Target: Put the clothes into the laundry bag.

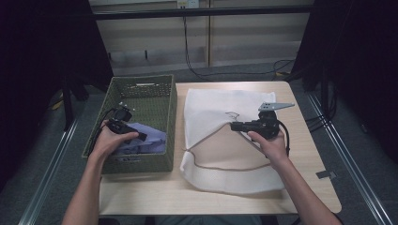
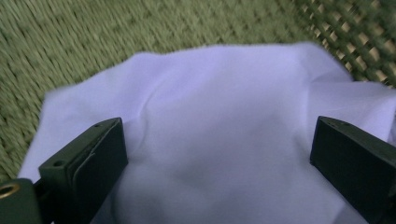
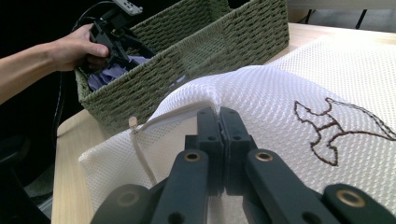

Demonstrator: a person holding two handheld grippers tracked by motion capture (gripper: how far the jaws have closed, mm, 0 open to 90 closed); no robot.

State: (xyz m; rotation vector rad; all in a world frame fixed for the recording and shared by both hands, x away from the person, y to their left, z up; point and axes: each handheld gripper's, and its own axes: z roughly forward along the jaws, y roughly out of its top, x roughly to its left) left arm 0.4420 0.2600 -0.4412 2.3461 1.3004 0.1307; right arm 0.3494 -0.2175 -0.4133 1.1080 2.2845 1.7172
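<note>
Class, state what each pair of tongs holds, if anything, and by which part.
Right tongs are shut on the white mesh bag, at the lifted edge of its opening. Left tongs are open over the lavender cloth, holding nothing.

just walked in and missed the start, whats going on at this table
A person works with a gripper in each hand. The right gripper is shut on the zipper edge of a white mesh laundry bag, lifting it so the bag's mouth gapes. The left gripper is down inside the green woven basket, jaws open on either side of a pale lavender cloth, not yet pinching it. Bag and basket sit side by side on the wooden table.
</note>
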